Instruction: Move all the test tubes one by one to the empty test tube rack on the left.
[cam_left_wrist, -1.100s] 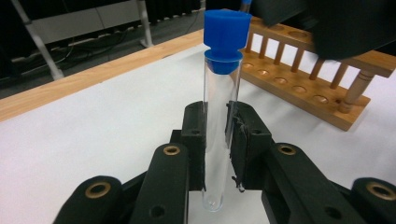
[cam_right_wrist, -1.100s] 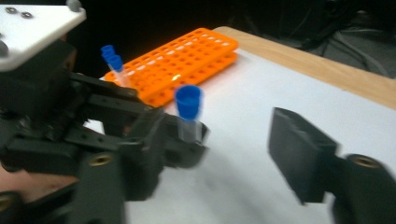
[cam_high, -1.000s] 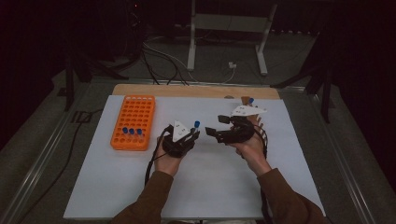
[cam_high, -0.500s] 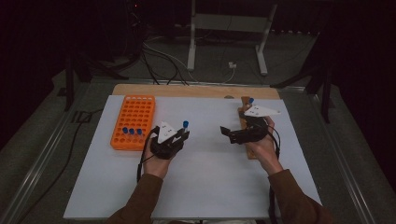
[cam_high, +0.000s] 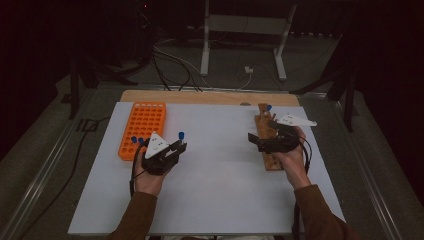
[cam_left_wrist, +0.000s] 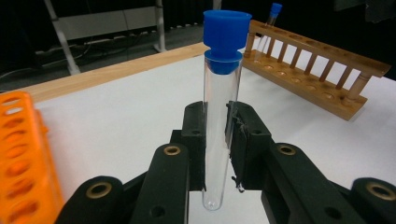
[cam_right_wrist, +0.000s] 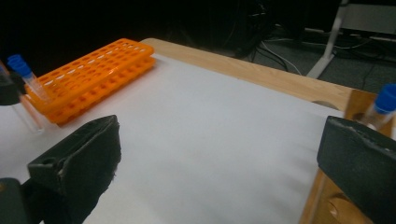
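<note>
My left gripper is shut on a clear test tube with a blue cap. It holds the tube upright above the white mat, just right of the orange tube rack. Blue-capped tubes stand in that rack's near end. My right gripper is open wide with nothing between its jaws, over the wooden rack. One blue-capped tube stands at the wooden rack's far end.
A white mat covers the table, and a wooden board edge runs along its far side. Cables and a metal stand lie on the dark floor beyond. The orange rack lies across the mat from the right gripper.
The left gripper has carried its tube leftward, closer to the orange rack. The right gripper has drawn away to the right and now sits over the wooden rack.
</note>
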